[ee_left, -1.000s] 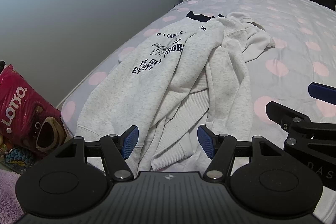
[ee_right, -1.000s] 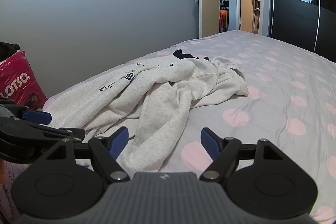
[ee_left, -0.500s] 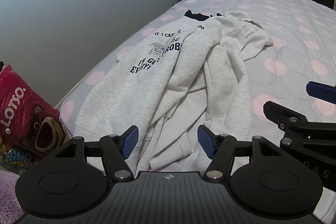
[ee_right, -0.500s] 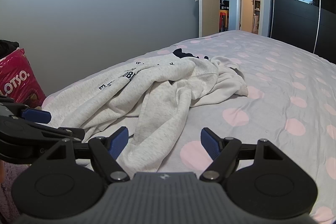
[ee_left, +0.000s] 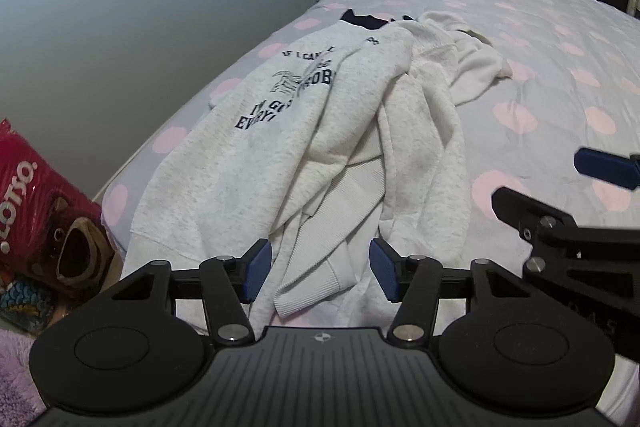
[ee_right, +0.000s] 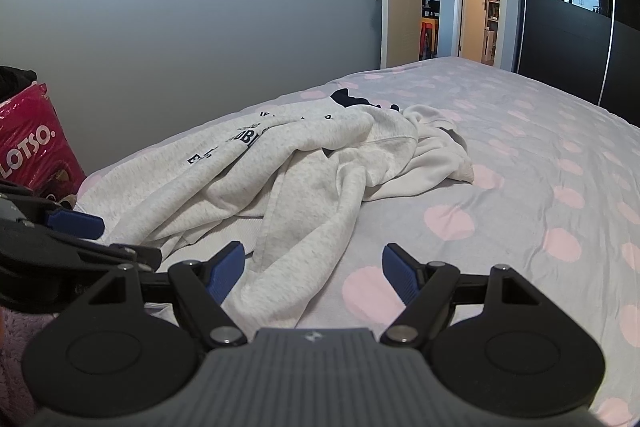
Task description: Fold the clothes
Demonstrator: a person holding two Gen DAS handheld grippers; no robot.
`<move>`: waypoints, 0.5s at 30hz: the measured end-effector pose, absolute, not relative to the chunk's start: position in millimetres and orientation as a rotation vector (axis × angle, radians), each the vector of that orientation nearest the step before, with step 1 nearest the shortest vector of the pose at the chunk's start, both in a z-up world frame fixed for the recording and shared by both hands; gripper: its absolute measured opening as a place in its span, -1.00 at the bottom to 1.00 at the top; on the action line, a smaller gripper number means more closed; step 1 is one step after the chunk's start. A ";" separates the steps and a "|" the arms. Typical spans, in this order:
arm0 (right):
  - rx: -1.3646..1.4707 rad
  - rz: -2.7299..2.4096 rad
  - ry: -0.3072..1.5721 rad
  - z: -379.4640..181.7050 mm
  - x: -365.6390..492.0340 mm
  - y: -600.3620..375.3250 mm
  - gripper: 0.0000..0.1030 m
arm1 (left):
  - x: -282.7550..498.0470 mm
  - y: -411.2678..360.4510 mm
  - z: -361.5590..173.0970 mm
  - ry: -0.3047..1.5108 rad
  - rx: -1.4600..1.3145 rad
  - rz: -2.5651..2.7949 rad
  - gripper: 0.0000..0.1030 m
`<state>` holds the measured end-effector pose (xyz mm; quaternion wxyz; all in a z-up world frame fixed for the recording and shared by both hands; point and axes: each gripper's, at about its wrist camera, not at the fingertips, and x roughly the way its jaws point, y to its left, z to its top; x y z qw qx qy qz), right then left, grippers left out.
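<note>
A light grey sweatshirt (ee_left: 304, 131) with dark printed lettering and a navy collar lies crumpled on the bed, its sleeves bunched over the body. The right wrist view shows the same sweatshirt (ee_right: 304, 179) from lower down. My left gripper (ee_left: 320, 273) is open just above the ribbed hem at the near edge, holding nothing. My right gripper (ee_right: 310, 273) is open over a sleeve end and the bedsheet, also holding nothing. Each gripper shows at the edge of the other's view.
The bed (ee_left: 540, 67) has a grey sheet with pink dots and much bare room to the right. A red Lotso bag (ee_left: 36, 195) stands on the floor at the left by a grey wall (ee_right: 160, 27). A dark wardrobe (ee_right: 580, 7) and an open doorway (ee_right: 440, 7) lie beyond.
Both grippers have edged slightly forward toward the sweatshirt. Both stay open and the sweatshirt has not moved.
</note>
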<state>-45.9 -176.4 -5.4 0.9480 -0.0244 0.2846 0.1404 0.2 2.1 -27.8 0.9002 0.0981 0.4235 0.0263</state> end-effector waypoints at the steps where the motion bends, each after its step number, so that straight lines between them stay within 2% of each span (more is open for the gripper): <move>1: -0.050 0.287 0.579 -5.6 -45.6 -176.3 0.51 | 0.0 1.9 -28.4 0.872 0.207 0.052 -0.02; 9: -0.024 0.286 0.597 -11.2 -36.2 -177.4 0.50 | 9.4 15.3 -35.0 0.848 0.193 0.032 -0.02; 15: 0.002 0.278 0.672 -27.5 -8.8 -171.0 0.48 | 39.1 27.1 -41.1 0.899 0.203 0.055 -0.02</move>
